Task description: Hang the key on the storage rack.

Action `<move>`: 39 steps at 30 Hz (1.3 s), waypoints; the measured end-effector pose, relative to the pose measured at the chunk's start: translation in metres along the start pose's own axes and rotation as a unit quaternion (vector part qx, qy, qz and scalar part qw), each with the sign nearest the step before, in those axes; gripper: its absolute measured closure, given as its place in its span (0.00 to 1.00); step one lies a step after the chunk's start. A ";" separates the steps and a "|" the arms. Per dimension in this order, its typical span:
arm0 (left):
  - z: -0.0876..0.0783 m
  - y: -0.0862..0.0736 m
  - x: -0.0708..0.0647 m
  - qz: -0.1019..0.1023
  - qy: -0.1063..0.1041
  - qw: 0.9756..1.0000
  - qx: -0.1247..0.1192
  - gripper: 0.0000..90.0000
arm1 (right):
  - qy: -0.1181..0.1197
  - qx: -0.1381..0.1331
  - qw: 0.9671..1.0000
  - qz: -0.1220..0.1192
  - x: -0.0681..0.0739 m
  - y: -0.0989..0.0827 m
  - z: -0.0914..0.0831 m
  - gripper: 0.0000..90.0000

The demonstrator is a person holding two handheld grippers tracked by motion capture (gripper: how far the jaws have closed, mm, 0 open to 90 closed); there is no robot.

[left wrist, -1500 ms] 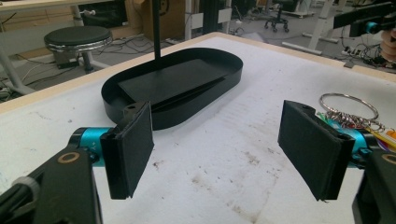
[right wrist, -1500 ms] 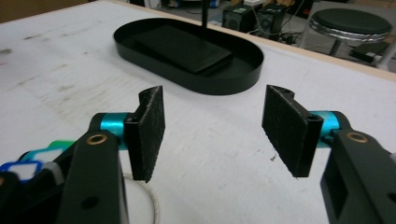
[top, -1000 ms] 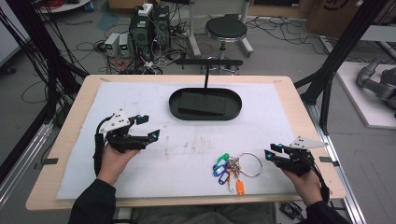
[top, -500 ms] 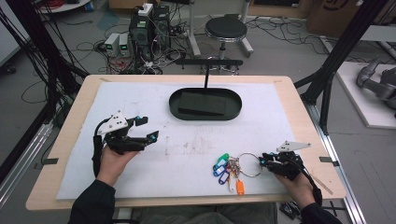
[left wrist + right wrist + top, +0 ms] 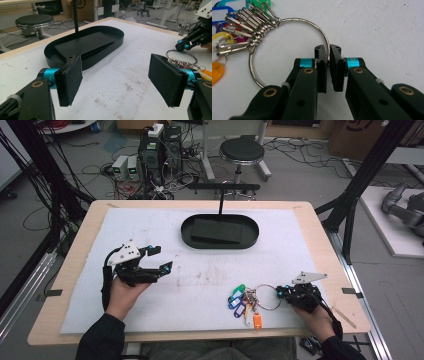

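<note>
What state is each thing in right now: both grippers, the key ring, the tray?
Right gripper: shut on the key ring's wire, jaws just closed.
Left gripper: open, holding nothing, above the mat.
Key ring: flat on the mat, pinched at one side, keys and coloured tags bunched opposite.
Black tray: upright on the mat, a dark flat panel inside.

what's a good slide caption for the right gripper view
Right tool pinches the wire key ring on the white mat.

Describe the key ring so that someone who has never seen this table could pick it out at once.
Start at the white mat on the table. Near its front right corner, by the right gripper, lies a big wire key ring. It alone is thin bright metal, its jumble of coloured tags fanned out beside it.
</note>
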State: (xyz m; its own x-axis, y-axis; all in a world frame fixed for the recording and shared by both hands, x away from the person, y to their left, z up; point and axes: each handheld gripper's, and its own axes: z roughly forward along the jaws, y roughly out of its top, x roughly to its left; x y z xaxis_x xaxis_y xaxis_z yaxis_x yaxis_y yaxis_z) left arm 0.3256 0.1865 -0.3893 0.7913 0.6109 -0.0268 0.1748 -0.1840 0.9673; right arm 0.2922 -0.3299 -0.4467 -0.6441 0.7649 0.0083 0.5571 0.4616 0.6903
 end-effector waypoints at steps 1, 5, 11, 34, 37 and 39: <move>0.000 0.000 -0.001 0.000 0.000 1.000 -0.001 0.30 | 0.000 0.000 1.000 -0.001 0.000 0.001 0.000 0.96; 0.000 0.000 -0.003 0.002 0.001 1.000 0.000 0.30 | -0.008 -0.002 1.000 -0.006 -0.001 0.003 0.002 0.97; -0.002 -0.001 -0.003 0.004 0.004 1.000 0.002 0.30 | -0.013 -0.023 1.000 0.000 -0.005 0.008 0.000 0.97; -0.005 -0.003 -0.007 0.005 0.003 1.000 0.001 0.30 | 0.046 -0.154 0.986 0.038 -0.007 0.024 -0.019 0.97; -0.004 -0.003 -0.007 0.006 0.001 1.000 0.002 0.30 | 0.059 -0.162 0.984 0.042 -0.005 0.025 -0.020 0.97; -0.004 -0.002 -0.007 0.005 0.001 1.000 0.001 0.30 | 0.065 -0.165 0.983 0.042 -0.004 0.025 -0.020 0.97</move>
State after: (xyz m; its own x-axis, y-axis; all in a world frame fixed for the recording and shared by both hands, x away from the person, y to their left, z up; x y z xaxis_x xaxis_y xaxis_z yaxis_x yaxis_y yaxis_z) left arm 0.3171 0.1859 -0.3905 0.7922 0.6101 -0.0178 0.1689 -0.1911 0.9669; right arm 0.2985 -0.3307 -0.4154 -0.6768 0.7201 0.1530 0.4244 0.2119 0.8803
